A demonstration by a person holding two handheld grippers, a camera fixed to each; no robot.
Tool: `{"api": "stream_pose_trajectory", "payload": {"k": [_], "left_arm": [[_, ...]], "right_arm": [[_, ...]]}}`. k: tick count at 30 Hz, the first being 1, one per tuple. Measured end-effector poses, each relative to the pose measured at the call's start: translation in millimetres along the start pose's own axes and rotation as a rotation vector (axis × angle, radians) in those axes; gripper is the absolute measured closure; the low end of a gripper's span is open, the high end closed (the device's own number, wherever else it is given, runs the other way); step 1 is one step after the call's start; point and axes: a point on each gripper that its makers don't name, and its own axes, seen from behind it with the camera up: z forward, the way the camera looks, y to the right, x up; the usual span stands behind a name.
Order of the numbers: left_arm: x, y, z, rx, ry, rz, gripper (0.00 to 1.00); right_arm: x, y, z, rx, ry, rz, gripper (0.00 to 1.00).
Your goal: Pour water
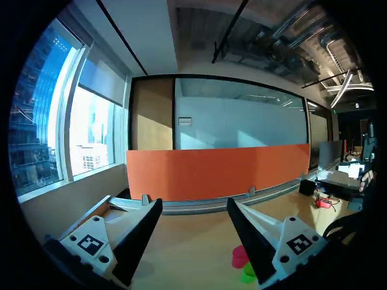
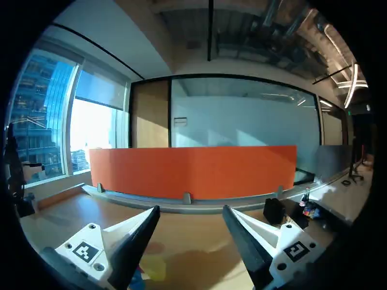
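While left tongs (image 1: 193,200) and right tongs (image 2: 190,208) stand apart, empty, I flag the cups (image 1: 239,256) beside the left pair's finger; careless descent could topple them.

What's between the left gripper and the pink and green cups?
Nothing visible. The left gripper is open over bare desk. The pink cup and green cup sit low in the left gripper view, partly hidden by one of its fingers.

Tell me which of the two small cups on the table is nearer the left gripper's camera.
The green cup: it sits lower in the left gripper view, so it is closer; the pink cup stands just beyond it.
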Motion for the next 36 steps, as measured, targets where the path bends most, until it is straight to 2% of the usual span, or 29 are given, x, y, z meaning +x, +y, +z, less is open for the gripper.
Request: {"api": "stream_pose_trajectory", "payload": {"k": [8,11,15,20,29,36], "left_arm": [[22.3,0.5,7.9,-0.021,-0.009,0.000,0.01],[23.9,5.4,9.2,-0.045,-0.008,0.003,0.01],[21.3,18.3,11.1,-0.102,-0.015,0.008,0.01],[20.6,41.4,13.2,-0.204,-0.015,0.012,0.01],[31.0,80.1,7.7,-0.371,0.009,-0.017,0.01],[26.5,95.9,5.7,-0.444,0.009,-0.005,0.01]], "right_arm": [[26.0,-1.7,0.7,0.019,0.014,0.015,0.00],[25.8,-3.2,0.1,0.032,0.011,0.019,0.00],[24.2,-7.9,-0.1,0.067,0.004,0.015,0.00],[23.7,-23.8,-2.5,0.155,0.001,-0.008,0.01],[27.9,-73.8,-18.0,0.375,0.002,-0.044,0.01],[23.9,-98.8,-24.1,0.488,0.010,-0.079,0.01]]}}
